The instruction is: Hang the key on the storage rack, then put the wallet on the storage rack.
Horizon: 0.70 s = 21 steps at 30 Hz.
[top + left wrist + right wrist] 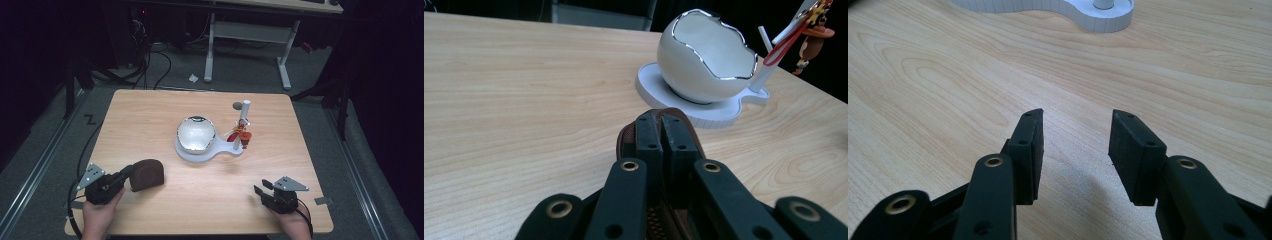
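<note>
Two jaws of the left gripper (pixel 131 171) pinched the brown pouch (pixel 147 174); lifting wanted a steady grip, while the right gripper (pixel 1075 145) stood spread, empty.

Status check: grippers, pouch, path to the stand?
Left gripper shut on the brown leather zip pouch, near table edge. Right gripper open, nothing between its fingers. White eggshell-shaped bowl on its white stand sits mid-table; bare wood between.

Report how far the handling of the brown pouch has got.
Done: the left gripper is shut on the brown pouch, near the table's front left. In hand: that grip. Left, probably: carrying it to the egg-shaped bowl on its white stand. The right gripper is open, holding nothing.
</note>
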Tool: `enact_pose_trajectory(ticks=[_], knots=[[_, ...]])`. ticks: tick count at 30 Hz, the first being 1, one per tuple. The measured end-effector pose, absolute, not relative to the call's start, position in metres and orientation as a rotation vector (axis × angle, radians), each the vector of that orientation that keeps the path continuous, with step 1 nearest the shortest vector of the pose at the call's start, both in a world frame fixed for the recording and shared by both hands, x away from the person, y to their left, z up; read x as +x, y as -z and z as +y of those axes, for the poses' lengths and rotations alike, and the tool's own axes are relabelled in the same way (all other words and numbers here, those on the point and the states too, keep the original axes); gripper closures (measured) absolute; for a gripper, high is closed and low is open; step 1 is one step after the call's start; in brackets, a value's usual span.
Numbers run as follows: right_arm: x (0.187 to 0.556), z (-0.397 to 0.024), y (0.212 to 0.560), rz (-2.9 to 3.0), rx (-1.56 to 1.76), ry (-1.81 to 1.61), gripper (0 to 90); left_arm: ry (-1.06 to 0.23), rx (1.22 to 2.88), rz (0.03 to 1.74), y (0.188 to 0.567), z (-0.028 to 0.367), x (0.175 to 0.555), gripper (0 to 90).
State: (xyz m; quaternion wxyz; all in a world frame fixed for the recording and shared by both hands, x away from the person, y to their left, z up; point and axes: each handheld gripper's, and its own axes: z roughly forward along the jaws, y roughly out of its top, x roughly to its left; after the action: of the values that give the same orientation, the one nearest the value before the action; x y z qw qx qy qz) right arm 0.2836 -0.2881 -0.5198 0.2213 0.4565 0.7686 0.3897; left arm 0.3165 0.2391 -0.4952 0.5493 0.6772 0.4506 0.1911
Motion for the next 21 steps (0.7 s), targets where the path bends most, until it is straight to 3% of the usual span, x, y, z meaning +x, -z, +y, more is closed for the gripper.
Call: enact_pose_trajectory(ticks=[21], knots=[[0.278,-0.289,0.515,2.099,1.228,-1.086,58.5,-0.521,1.558,1.017,0.476,0.231,0.311,88.0]])
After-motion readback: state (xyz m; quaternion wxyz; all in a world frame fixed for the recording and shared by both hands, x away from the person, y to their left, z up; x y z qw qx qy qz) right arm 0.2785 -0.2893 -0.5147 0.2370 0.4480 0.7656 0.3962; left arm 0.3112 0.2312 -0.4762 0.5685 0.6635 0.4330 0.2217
